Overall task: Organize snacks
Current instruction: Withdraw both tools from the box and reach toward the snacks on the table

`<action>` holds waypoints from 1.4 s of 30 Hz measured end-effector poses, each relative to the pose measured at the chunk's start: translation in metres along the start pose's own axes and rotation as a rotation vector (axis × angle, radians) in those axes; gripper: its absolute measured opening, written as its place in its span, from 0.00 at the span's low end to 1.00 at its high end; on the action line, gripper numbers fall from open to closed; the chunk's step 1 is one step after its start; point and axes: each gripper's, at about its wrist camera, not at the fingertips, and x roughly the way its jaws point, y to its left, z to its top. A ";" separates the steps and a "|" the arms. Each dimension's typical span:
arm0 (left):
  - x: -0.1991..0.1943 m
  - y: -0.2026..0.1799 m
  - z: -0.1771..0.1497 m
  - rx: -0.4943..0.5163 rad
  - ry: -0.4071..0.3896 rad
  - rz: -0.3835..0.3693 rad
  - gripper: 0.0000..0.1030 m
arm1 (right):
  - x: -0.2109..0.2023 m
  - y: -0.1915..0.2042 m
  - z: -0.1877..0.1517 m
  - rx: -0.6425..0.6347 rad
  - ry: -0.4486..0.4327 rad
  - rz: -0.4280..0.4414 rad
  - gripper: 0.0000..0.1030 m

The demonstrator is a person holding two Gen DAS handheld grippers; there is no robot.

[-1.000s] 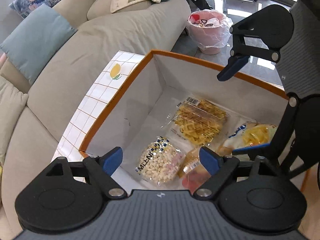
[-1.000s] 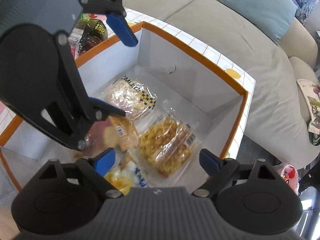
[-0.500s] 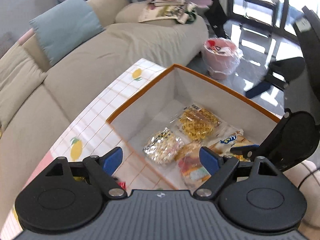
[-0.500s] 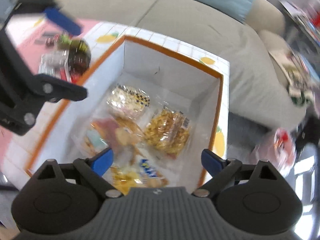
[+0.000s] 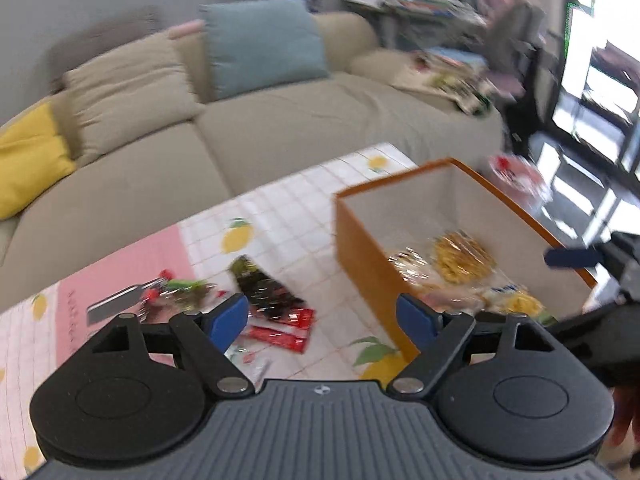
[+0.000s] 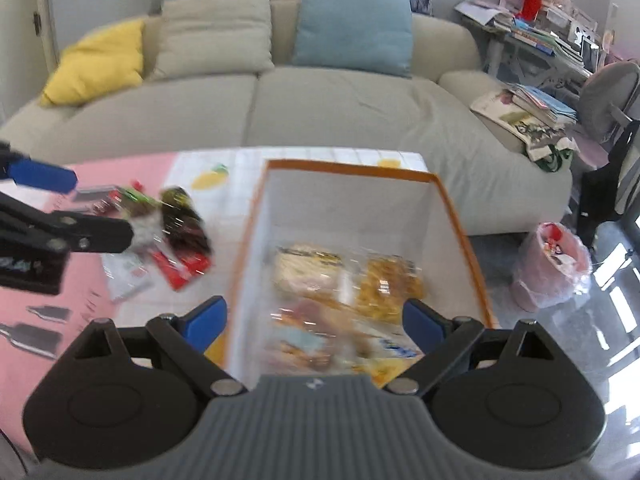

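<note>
My left gripper (image 5: 322, 322) is spread wide, nothing held, above the table's loose snacks (image 5: 276, 304); too blurred to count, I make out one dark packet (image 5: 262, 284) and one red packet (image 5: 286, 330). My right gripper (image 6: 314, 326) is also wide and empty, over the orange-rimmed box (image 6: 352, 172). At least four snack bags (image 6: 344, 292) lie inside. One sofa (image 6: 320, 104) behind, three cushions (image 6: 354, 26).

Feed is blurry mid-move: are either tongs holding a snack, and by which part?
Nothing is held: left tongs and right tongs are both open and empty.
</note>
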 end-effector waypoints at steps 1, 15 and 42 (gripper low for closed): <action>-0.002 0.007 -0.006 -0.025 -0.013 0.019 0.92 | -0.002 0.008 -0.002 0.006 -0.014 0.014 0.90; 0.001 0.110 -0.081 -0.393 -0.018 0.120 0.80 | 0.019 0.104 -0.017 0.031 -0.028 0.090 0.90; 0.111 0.154 -0.065 -0.151 0.064 0.004 0.82 | 0.166 0.130 0.039 0.041 0.102 0.164 0.72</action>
